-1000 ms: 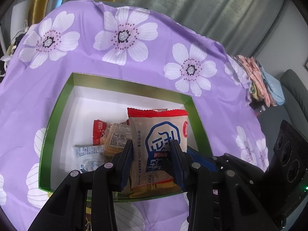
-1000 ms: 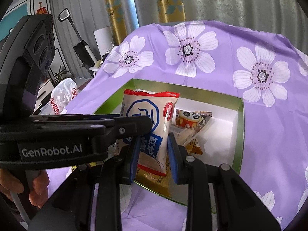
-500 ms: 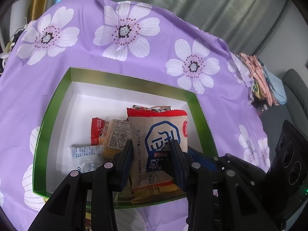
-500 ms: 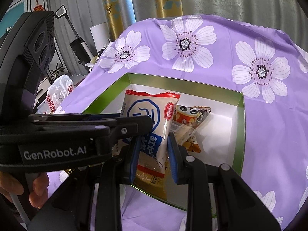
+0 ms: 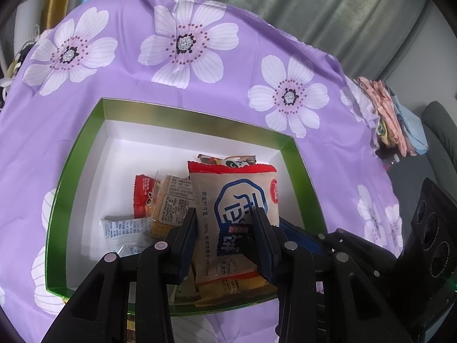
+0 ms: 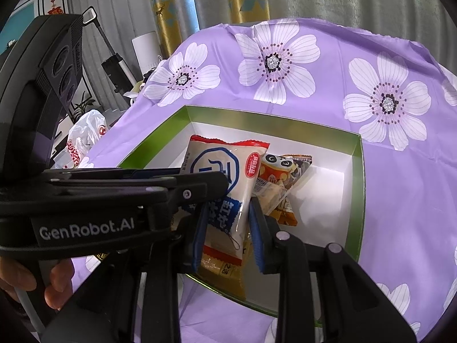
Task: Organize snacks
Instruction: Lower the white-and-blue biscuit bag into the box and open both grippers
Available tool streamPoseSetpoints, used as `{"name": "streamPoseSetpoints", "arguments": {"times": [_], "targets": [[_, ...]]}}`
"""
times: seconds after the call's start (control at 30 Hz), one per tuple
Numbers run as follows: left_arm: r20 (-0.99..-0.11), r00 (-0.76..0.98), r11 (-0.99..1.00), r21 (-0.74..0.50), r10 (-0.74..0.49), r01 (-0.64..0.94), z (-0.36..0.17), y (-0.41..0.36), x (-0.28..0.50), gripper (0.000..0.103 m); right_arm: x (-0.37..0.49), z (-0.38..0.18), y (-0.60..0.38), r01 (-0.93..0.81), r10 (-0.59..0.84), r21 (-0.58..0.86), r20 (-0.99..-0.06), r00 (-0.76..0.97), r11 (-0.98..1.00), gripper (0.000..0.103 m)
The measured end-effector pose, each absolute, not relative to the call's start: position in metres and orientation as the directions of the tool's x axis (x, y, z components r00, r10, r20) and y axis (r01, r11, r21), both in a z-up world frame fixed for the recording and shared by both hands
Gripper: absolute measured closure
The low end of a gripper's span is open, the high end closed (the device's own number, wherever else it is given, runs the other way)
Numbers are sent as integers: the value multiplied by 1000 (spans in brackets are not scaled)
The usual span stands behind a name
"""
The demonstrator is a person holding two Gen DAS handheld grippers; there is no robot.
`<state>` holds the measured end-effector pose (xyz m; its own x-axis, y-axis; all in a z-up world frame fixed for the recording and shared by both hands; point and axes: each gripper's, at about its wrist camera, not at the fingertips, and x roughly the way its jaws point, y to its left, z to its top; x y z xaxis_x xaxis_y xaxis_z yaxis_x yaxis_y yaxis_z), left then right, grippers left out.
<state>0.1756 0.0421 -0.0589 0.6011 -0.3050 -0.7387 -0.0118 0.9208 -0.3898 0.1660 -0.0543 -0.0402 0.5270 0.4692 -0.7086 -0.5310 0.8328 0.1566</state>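
**Both grippers clamped on one biscuit packet above the green box**

Nearest, left wrist view: the left gripper (image 5: 225,237) has its blue-padded jaws pressed on the lower half of a beige biscuit packet (image 5: 234,200) with a red top seal — packet upright, print facing the lens. At about 3 o'clock of it, the black body of the other tool.

Right wrist view: the right gripper (image 6: 228,228) is closed on the same packet (image 6: 225,177), pinching its lower part edge-on. The left tool crosses in from 9 o'clock, its finger touching the packet's face; fingers of a hand (image 6: 54,280) grip a handle at 8 o'clock.

Behind and below the packet — the green box (image 5: 71,177) with white floor, lying on the purple flowered cloth (image 5: 137,91). In it, at 9 o'clock of the packet, a red-ended cracker pack (image 5: 160,200) and a clear white wrapper (image 5: 125,228); at 12 o'clock, an orange snack pack with cartoon eyes (image 6: 285,177).

Farthest: grey curtain (image 5: 314,8) at 12 o'clock; folded cloths (image 5: 394,114) at 2 o'clock.
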Motion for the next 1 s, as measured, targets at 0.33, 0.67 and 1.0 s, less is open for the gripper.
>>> {"name": "streamPoseSetpoints", "arguments": {"times": [0.33, 0.67, 1.0], "targets": [[-751, 593, 928, -372, -291, -15, -61, 38, 180, 64, 170, -42, -55, -524, 462, 157, -716, 523, 837, 73], [-754, 590, 930, -368, -288, -17, -62, 37, 182, 64, 172, -43, -55, -521, 462, 162, -720, 518, 838, 72], [-758, 587, 932, -363, -283, -20, -65, 36, 183, 64, 172, -45, -56, -518, 465, 171, -722, 512, 838, 71]]}}
